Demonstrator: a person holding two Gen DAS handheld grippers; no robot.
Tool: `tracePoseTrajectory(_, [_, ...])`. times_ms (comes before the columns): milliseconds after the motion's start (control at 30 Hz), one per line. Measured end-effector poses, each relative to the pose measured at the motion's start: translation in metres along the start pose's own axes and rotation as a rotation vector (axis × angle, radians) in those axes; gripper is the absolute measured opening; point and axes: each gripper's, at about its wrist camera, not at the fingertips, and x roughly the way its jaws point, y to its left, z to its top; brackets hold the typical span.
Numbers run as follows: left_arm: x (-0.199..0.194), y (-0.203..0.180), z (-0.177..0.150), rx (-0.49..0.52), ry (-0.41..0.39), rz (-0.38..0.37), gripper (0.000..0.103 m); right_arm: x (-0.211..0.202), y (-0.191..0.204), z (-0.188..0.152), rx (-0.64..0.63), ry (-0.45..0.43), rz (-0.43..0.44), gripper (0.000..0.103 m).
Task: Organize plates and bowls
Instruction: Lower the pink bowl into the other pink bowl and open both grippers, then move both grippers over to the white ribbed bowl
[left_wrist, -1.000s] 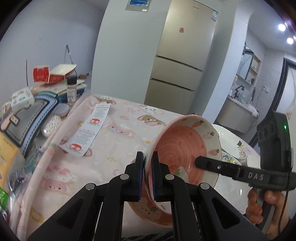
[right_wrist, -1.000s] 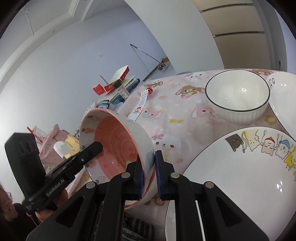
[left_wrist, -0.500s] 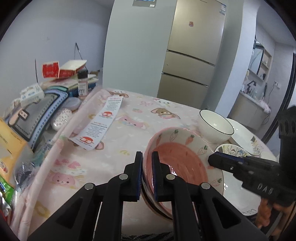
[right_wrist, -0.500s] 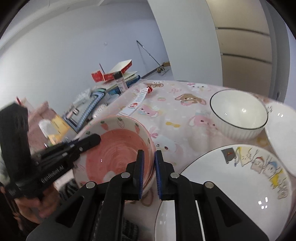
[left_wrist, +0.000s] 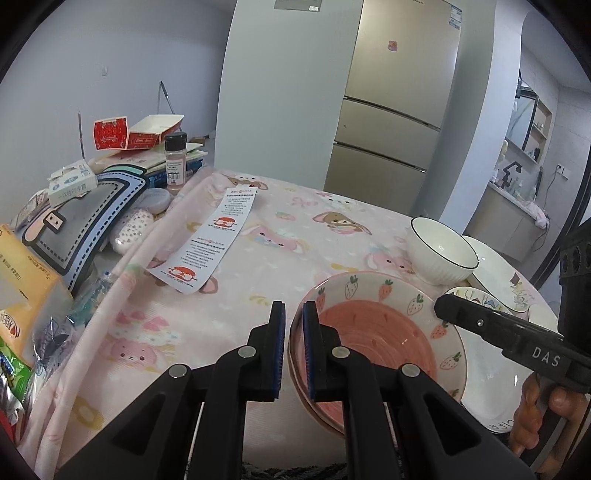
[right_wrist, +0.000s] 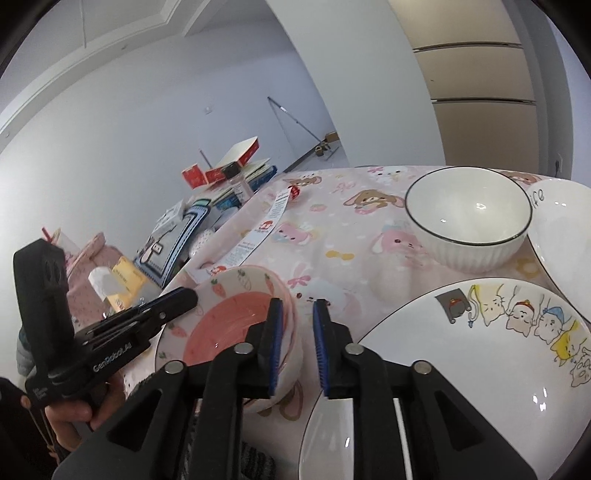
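The pink ceramic bowl with carrot and strawberry prints sits upright on the pink cartoon tablecloth; the left gripper straddles its near rim with a narrow gap; the right gripper is slightly open around its opposite rim.

Pink bowl: glazed ceramic, glossy. White bowl, right of frame: glossy ceramic, ribbed outer wall. Cartoon plate, lower right: smooth, glossy glaze with highlights. Tablecloth: soft, matt printed cloth. Leaflet, centre left: smooth paper. Left gripper: matt black plastic, ridged blue pads, metal rivets.
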Motion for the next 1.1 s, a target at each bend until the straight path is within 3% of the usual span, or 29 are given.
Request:
tracePoseTrajectory(100, [0.002,0.000,0.000,0.001,0.008,-0.009,0.012,-0.001,-0.006,0.001,0.033,-0.013,-0.008,0.035])
tracePoseTrajectory(167, [0.002,-0.001,0.000,0.004,0.008,-0.008,0.028,-0.002,-0.010,0.002,0.056,-0.025,-0.002,0.050])
tracePoseTrajectory(233, [0.000,-0.003,0.001,0.014,-0.006,0.011,0.099,-0.005,-0.014,0.002,0.075,-0.040,-0.006,0.058])
tracePoseTrajectory(267, [-0.003,-0.004,0.001,0.018,-0.027,0.020,0.103,-0.006,-0.015,0.003,0.080,-0.048,-0.010,0.067])
tracePoseTrajectory(300, [-0.009,-0.006,0.002,0.028,-0.061,0.027,0.103,-0.008,-0.015,0.003,0.084,-0.054,-0.015,0.073])
tracePoseTrajectory(367, [-0.012,-0.010,0.001,0.052,-0.080,0.031,0.103,-0.012,-0.017,0.003,0.097,-0.072,-0.034,0.096])
tracePoseTrajectory(433, [-0.011,-0.013,0.001,0.069,-0.076,0.039,0.103,-0.017,-0.019,0.004,0.128,-0.095,-0.042,0.103])
tracePoseTrajectory(533, [-0.010,-0.017,0.001,0.091,-0.074,0.045,0.103,-0.022,-0.019,0.007,0.135,-0.116,-0.046,0.103])
tracePoseTrajectory(933, [-0.014,-0.020,0.000,0.119,-0.096,0.034,0.103,-0.033,0.020,0.012,-0.138,-0.169,-0.208,0.103])
tracePoseTrajectory(1100, [-0.025,-0.022,0.005,0.121,-0.144,0.018,0.103,-0.061,0.035,0.027,-0.221,-0.226,-0.255,0.103])
